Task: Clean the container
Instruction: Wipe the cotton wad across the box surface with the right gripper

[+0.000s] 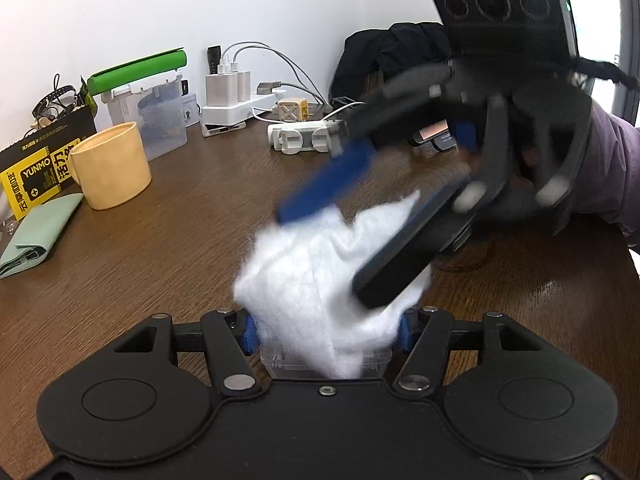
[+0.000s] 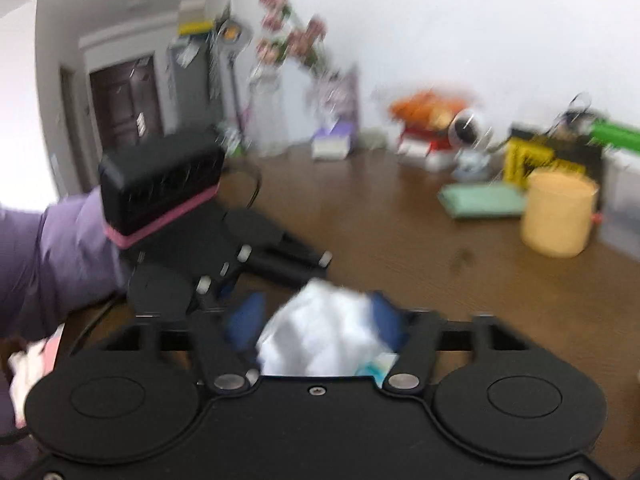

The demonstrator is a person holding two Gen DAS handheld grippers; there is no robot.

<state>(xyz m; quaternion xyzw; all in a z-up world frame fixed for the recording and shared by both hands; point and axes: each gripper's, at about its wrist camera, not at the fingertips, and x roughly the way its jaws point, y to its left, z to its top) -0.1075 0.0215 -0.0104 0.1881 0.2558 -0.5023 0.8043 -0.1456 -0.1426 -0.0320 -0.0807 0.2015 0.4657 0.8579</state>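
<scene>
My left gripper (image 1: 326, 332) is shut on a small clear plastic container (image 1: 324, 362), with a blue pad on each side of it. A crumpled white cloth (image 1: 320, 272) bulges out of the container's top. My right gripper (image 1: 320, 256) reaches in from the right. Its blue-padded finger lies over the cloth and its black finger under and in front of it. The right wrist view is blurred; there the white cloth (image 2: 320, 328) fills the gap between the right gripper's (image 2: 316, 320) blue pads, which press on it. The left gripper (image 2: 264, 276) sits just behind, held by a purple-sleeved arm (image 2: 48, 256).
On the brown wooden table (image 1: 160, 260) stand a yellow cup (image 1: 114, 166), a folded green cloth (image 1: 36, 240), a yellow-black box (image 1: 36, 172), a clear box with green lid (image 1: 156, 120), a power strip with chargers (image 1: 236, 112) and a black garment (image 1: 392, 56).
</scene>
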